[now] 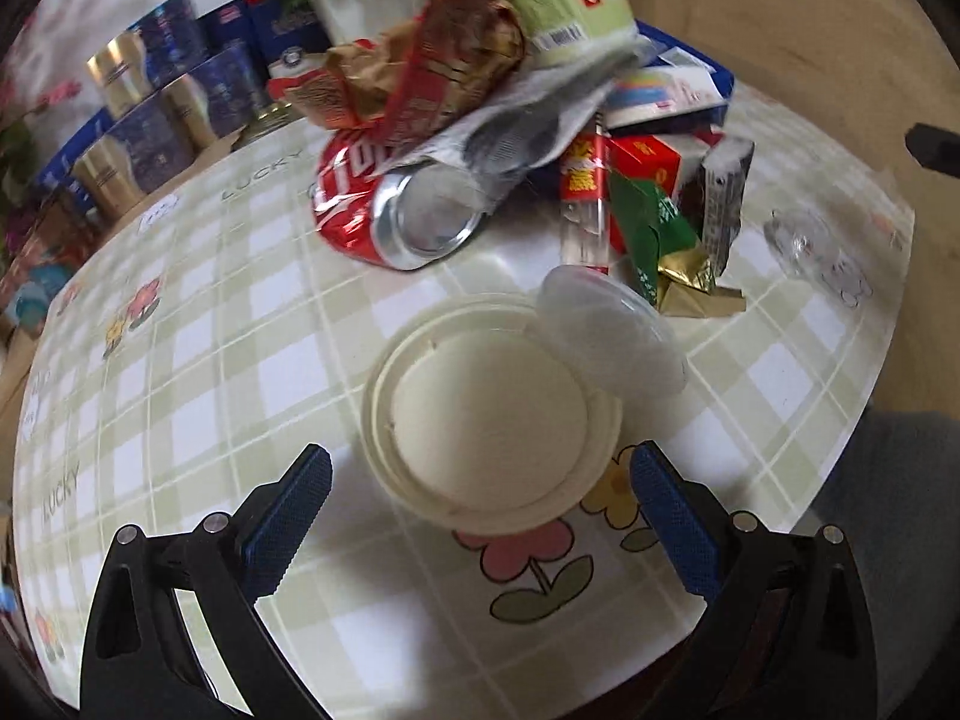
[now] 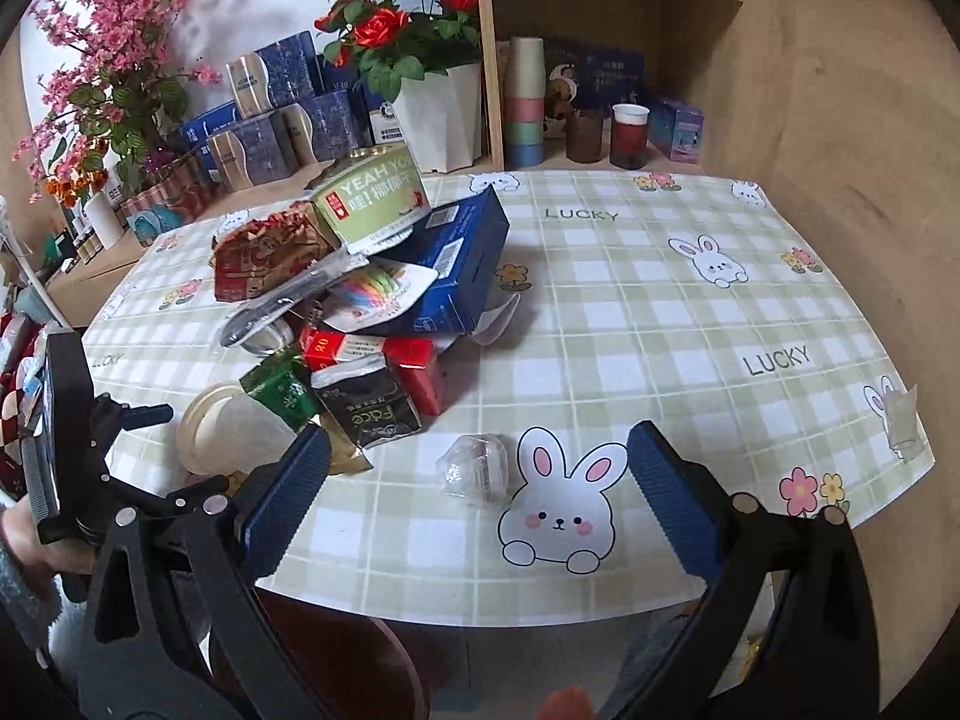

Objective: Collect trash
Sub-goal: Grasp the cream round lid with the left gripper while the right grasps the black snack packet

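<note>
A heap of trash lies on the checked tablecloth [image 1: 180, 360]: a crushed red can [image 1: 384, 210], a brown snack bag [image 1: 432, 78], a green noodle cup [image 1: 570, 6], red cartons [image 1: 642, 168] and a blue box [image 2: 462, 264]. A cream upturned paper bowl [image 1: 492, 414] with a clear lid [image 1: 612, 330] leaning on it sits just ahead of my left gripper [image 1: 480, 480], which is open, its fingers either side of the bowl's near rim. My right gripper [image 2: 480, 468] is open above the table's near edge, with a crumpled clear plastic cup [image 2: 477, 465] between its fingertips.
Blue and gold boxes [image 2: 282, 120], a white pot of red roses [image 2: 438, 114] and pink blossoms [image 2: 114, 60] line the far side. A wooden shelf [image 2: 600, 60] holds stacked cups. The table's edge [image 2: 540, 618] runs close below my right gripper. A hand [image 2: 24, 540] holds the left tool.
</note>
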Demonstrator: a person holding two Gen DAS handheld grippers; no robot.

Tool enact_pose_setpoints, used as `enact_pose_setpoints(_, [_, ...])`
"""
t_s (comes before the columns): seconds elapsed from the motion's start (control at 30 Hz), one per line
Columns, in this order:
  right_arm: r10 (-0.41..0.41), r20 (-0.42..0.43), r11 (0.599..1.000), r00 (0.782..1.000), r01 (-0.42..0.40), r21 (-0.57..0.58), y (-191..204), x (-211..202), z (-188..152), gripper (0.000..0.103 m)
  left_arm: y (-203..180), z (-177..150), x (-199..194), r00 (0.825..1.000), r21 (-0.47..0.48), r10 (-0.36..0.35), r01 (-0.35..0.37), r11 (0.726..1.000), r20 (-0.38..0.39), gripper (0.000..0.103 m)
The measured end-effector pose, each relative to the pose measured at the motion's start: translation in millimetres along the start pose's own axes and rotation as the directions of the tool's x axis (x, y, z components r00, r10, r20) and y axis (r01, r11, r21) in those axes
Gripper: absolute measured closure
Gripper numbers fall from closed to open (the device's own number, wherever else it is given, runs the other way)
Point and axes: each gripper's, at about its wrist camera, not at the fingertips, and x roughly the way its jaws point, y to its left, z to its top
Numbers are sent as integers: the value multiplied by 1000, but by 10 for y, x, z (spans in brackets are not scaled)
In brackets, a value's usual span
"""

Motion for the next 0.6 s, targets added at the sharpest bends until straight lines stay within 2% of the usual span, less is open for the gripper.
enact_pose_setpoints(0.1, [-9, -16, 1000, 1000, 9, 8, -31, 76, -25, 6, 34, 47, 98, 1000, -11, 3, -3, 1000, -20, 5])
enact_pose_setpoints(0.2, [-2, -27, 1000, 1000, 3, 22, -46, 119, -44, 6, 124, 87, 161, 999, -58, -30, 29, 998, -26, 6])
enact_pose_setpoints(0.23, [3, -31, 1000, 1000, -2, 20, -46, 135, -49, 6, 141, 93, 165, 999, -68, -42, 40, 997, -28, 10])
enact_pose_setpoints(0.27, [3, -33, 1000, 999, -2, 16, -36, 147, -54, 6, 160, 93, 154, 998, -75, -63, 61, 995, -23, 18])
enact_pose_setpoints(0.43, [-9, -40, 999, 999, 6, -53, 81, 296, -97, 6, 234, 21, 48, 998, -79, -48, 45, 996, -37, 21])
enact_pose_setpoints(0.53, [48, -60, 993, 997, -54, -103, 217, 438, -85, 33, 414, -77, -66, 999, -146, -34, 31, 989, -15, 21])
enact_pose_setpoints(0.6, [82, -52, 988, 995, -88, -126, 318, 527, -54, 33, 554, -145, -139, 1000, -203, -27, 27, 979, 1, 21])
